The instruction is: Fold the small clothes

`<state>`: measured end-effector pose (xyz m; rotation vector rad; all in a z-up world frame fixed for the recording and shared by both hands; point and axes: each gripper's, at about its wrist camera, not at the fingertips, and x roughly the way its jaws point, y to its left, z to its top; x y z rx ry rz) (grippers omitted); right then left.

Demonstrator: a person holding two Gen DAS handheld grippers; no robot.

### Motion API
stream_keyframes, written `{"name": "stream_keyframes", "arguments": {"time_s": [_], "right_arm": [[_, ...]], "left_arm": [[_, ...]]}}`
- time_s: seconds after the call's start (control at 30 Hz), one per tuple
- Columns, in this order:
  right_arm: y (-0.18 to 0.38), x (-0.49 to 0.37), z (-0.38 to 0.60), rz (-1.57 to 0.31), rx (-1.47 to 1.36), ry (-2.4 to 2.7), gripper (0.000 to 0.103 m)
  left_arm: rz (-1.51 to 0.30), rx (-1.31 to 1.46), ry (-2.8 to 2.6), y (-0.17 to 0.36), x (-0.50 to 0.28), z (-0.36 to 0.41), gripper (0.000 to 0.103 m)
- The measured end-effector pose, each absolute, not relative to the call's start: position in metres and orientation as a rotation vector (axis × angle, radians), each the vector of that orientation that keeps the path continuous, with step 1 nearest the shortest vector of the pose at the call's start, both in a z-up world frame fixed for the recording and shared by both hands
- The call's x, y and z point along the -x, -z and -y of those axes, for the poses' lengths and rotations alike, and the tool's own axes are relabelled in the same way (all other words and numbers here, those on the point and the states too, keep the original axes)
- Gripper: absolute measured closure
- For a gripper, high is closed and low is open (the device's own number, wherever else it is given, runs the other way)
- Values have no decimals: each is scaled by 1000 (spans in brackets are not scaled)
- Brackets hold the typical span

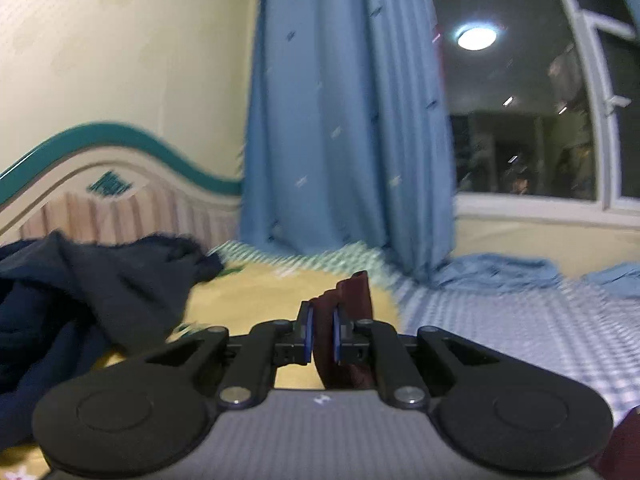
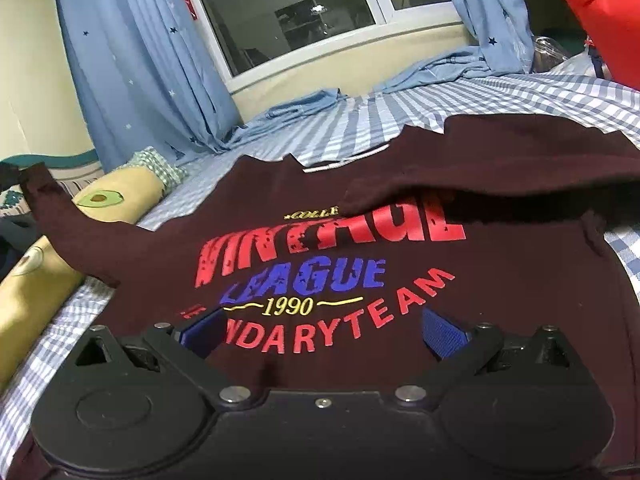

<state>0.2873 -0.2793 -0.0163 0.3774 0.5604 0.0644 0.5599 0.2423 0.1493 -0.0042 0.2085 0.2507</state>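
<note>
A dark maroon T-shirt (image 2: 360, 248) with red, blue and yellow lettering lies spread on the checked bed sheet (image 2: 500, 96). Its right sleeve is folded across the chest. The left sleeve (image 2: 52, 204) is lifted off the bed toward the upper left. In the left wrist view my left gripper (image 1: 322, 330) is shut on a bunched strip of this maroon cloth (image 1: 354, 292), which sticks up between the blue pads. My right gripper (image 2: 320, 330) hovers over the shirt's lower hem, open wide, its blue pads (image 2: 444, 336) apart with only the flat shirt beneath them.
A yellow avocado-print pillow (image 2: 116, 196) lies left of the shirt. A pile of dark navy clothes (image 1: 80, 280) sits on the left. Blue curtains (image 1: 340, 120) hang by the window (image 2: 300, 12), their hems spilling on the bed. A red bag (image 2: 608, 28) stands at the far right.
</note>
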Motion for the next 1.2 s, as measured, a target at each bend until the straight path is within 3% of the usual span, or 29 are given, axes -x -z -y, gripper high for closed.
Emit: {"name": "stream_keyframes", "arguments": {"time_s": [0.27,0.53,0.83,1.03,1.1,1.13,1.17,1.2], "right_arm": [[7,-272,294,-529,-386,-79,1],[7,-255,320,-512,-434,-34,1],[4,-242,341,-479,-481,13,1],[5,-246,352,-463,-536,32,1],[6,-250,355,-465,-548,31,1],[7,-253,355,-467,-551,29,1],[7,-257,354,-468,-553,27,1],[7,-261,353,-472,-558,22,1]], "left_arm": [[-46,-109,9,-181,-511,-130,94],[-18,-84,180,-169,-477,-5,94],[-142,-174,380,-56,-432,121,93],[-377,-217,488,32,-413,150,91],[-453,-184,519,42,-420,146,85],[-492,-162,545,45,-420,141,69],[-535,-139,568,46,-421,135,38],[-567,-111,591,45,-421,128,28]]}}
